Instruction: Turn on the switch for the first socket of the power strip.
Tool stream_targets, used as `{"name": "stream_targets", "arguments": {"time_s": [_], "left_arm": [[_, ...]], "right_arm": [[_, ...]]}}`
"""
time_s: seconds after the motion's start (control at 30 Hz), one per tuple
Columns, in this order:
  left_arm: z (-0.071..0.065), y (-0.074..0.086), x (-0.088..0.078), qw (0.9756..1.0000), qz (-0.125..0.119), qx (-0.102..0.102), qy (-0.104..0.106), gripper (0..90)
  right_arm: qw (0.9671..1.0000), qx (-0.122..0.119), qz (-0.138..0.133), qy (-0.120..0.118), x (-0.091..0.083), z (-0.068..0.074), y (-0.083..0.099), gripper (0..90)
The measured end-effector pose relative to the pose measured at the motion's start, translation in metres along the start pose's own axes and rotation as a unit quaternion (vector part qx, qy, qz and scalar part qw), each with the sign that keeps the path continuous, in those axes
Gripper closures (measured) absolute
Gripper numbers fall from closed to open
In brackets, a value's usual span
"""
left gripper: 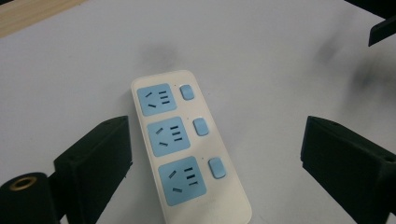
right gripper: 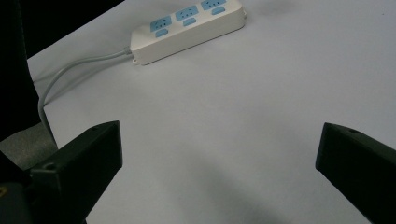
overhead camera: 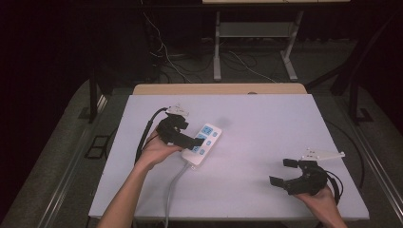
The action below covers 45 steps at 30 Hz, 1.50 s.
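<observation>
A white power strip [overhead camera: 202,143] with three blue sockets and three blue switches lies at the table's middle left; its grey cord [overhead camera: 171,190] runs off the front edge. My left gripper [overhead camera: 190,137] hovers right over the strip, open. In the left gripper view the power strip [left gripper: 187,144] lies between the wide-apart jaws, touching neither. At the front right, my right gripper [overhead camera: 283,172] is held open above bare table. The right gripper view shows the power strip [right gripper: 187,28] far off at the top, and the cord [right gripper: 70,77] curving left.
The white table top [overhead camera: 266,128] has a wooden strip along its far edge [overhead camera: 218,89]. Beyond it stand a metal table frame [overhead camera: 254,42] and loose cables [overhead camera: 166,52] on the dark floor. A black cable [overhead camera: 145,133] trails from the left gripper.
</observation>
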State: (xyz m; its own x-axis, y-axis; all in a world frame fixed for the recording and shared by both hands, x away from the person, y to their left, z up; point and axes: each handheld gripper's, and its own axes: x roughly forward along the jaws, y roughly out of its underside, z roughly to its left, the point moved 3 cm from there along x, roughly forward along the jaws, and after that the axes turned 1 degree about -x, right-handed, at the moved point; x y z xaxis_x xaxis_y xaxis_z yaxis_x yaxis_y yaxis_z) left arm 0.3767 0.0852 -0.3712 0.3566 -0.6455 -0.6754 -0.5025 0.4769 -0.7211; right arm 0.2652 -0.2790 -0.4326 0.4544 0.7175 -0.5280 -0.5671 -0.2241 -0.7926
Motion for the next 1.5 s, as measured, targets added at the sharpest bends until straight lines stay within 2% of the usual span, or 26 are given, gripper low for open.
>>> {"name": "stream_targets", "arguments": {"time_s": [0.33, 0.67, 0.93, 1.03, 1.5], "left_arm": [[-0.002, -0.004, 0.012, 0.9998, 0.019, 0.01, 0.0, 22.5], [-0.004, -0.008, 0.023, 0.9994, 0.03, 0.017, 0.002, 53.6], [-0.004, -0.005, 0.034, 0.9982, 0.054, 0.024, 0.006, 77.6], [-0.002, -0.004, 0.038, 0.9981, 0.06, 0.017, 0.007, 87.5], [-0.004, 0.004, 0.057, 0.9934, 0.11, 0.034, 0.011, 89.1]], "right_arm": [[1.0, 0.0, 0.003, 0.001, 0.0, 0.0, 0.0, 0.2], [1.0, 0.0, 0.003, 0.001, 0.0, 0.0, 0.001, 0.2], [1.0, 0.0, 0.003, 0.002, -0.001, -0.001, 0.001, 0.2], [1.0, -0.001, 0.004, 0.002, -0.001, -0.001, 0.001, 0.2], [1.0, -0.002, 0.007, 0.003, -0.001, -0.001, 0.001, 0.2]]}}
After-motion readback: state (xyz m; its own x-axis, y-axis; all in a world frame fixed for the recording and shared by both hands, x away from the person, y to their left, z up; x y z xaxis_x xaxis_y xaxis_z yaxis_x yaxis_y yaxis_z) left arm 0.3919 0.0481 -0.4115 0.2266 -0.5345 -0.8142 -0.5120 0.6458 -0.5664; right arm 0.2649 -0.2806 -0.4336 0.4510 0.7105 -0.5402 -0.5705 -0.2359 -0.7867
